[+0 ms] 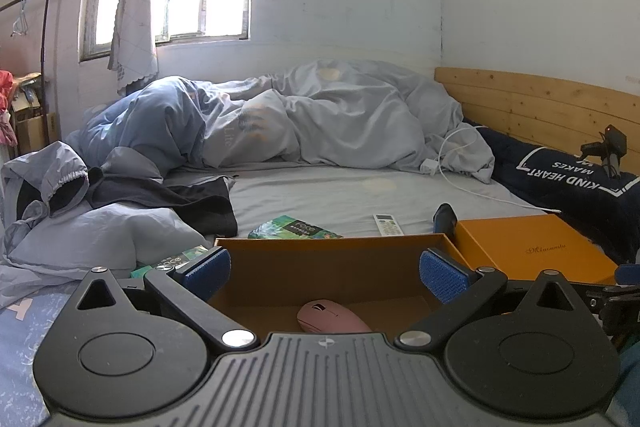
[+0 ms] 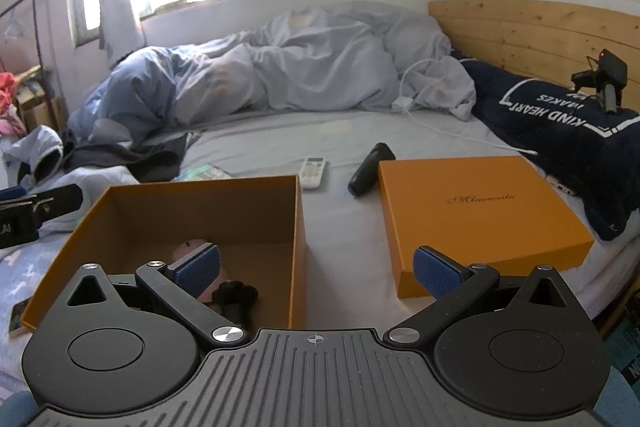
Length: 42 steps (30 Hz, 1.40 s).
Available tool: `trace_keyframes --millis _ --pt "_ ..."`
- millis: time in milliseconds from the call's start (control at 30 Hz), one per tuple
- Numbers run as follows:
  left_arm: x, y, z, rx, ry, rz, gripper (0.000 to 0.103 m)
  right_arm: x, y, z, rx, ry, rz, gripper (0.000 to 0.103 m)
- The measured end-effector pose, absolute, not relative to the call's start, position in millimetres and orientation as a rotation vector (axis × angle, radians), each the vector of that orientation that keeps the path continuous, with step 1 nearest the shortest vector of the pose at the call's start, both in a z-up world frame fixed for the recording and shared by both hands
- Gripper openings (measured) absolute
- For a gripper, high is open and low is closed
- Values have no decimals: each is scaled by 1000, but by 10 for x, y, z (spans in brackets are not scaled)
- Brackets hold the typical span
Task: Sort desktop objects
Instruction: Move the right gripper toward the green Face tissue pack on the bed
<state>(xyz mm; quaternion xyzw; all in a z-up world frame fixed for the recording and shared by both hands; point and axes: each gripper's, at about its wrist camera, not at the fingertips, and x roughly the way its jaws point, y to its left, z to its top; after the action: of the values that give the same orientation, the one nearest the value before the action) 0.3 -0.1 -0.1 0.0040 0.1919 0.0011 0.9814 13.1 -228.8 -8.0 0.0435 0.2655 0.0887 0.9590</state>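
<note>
In the left wrist view the gripper body covers the near half of the mouse, and the box wall hides the lower edge of the remote and the packet. A second packet at 9 o'clock is half behind the left finger. In the right wrist view a finger covers part of the mouse, and a black object beside it is too dark to identify. The phone at 8 o'clock is partly hidden by the box corner. The lid script is too small to read.

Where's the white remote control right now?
The white remote control lies on the grey bedsheet just beyond the open orange box's far right corner, with the black cylinder to its right.
</note>
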Motion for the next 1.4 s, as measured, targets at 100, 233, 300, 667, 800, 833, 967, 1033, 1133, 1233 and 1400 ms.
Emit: trace_keyframes --millis 100,233,300,667,800,833,967,1033,1133,1233,1400 --pt "11 -3 -2 8 387 4 103 131 -2270 -73 88 538 179 103" --pt "23 -5 -5 7 387 7 103 132 -2245 -65 88 537 179 103" --pt "0 -25 18 6 388 9 103 101 -2249 -75 88 538 180 103" --pt "60 -99 35 11 401 24 103 145 -2279 -43 85 506 251 103" --pt "99 -101 17 1 409 38 103 224 -2251 20 72 498 298 103" --pt "105 -99 10 -6 413 40 103 255 -2244 38 71 497 309 103" --pt "148 -125 -34 -19 421 51 103 451 -2158 116 38 493 348 103" --pt "172 -140 -62 -14 419 64 103 588 -2086 154 11 486 372 103" --pt "209 -131 -101 -14 416 88 103 816 -1936 209 -45 473 419 103" --pt "261 -113 -141 -23 414 119 103 1057 -1741 255 -102 468 463 103" --pt "309 -86 -180 -38 405 169 103 1493 -1379 331 -165 476 538 103"
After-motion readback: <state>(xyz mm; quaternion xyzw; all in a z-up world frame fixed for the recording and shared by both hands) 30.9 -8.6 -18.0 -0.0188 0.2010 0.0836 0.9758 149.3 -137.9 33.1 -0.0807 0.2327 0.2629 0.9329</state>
